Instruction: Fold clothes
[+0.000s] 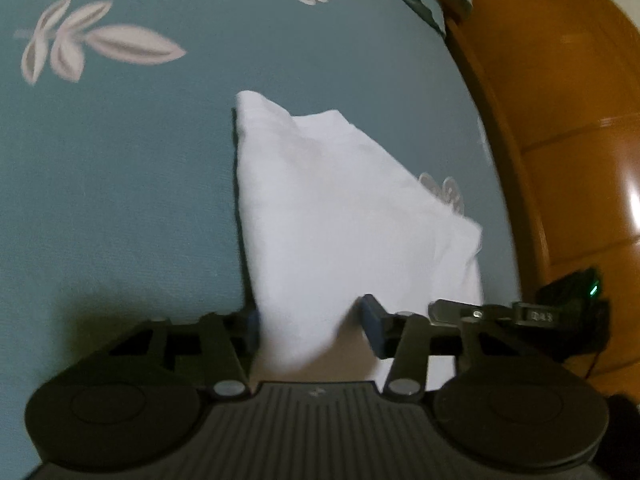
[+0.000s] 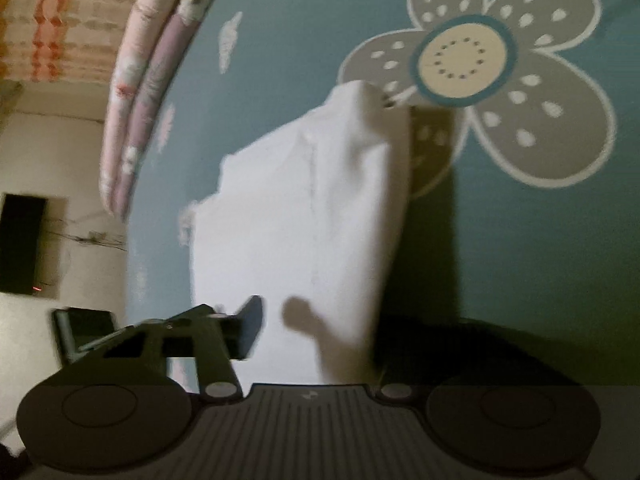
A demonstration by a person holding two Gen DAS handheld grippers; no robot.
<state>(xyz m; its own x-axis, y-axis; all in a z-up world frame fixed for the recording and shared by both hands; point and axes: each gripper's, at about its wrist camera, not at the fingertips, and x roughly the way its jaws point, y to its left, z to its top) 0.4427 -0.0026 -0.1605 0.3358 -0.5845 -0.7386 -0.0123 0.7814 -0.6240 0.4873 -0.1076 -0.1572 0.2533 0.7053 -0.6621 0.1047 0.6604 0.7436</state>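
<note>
A white garment (image 1: 328,208) lies partly folded on a teal bedsheet (image 1: 120,200) with leaf and flower prints. My left gripper (image 1: 312,328) stands open with the garment's near edge between its blue-padded fingers (image 1: 374,320), which do not press it. In the right wrist view the same white garment (image 2: 304,216) hangs or drapes in front of my right gripper (image 2: 316,328). Its left finger (image 2: 250,326) shows beside the cloth. The right finger is hidden behind the cloth and in shadow. The jaws stand wide apart.
An orange wooden floor (image 1: 580,140) lies past the bed's right edge. A black device with a green light (image 1: 576,296) sits there. Pink floral bedding (image 2: 136,92) lies along the bed's far left, next to a pale wall with a dark panel (image 2: 22,244).
</note>
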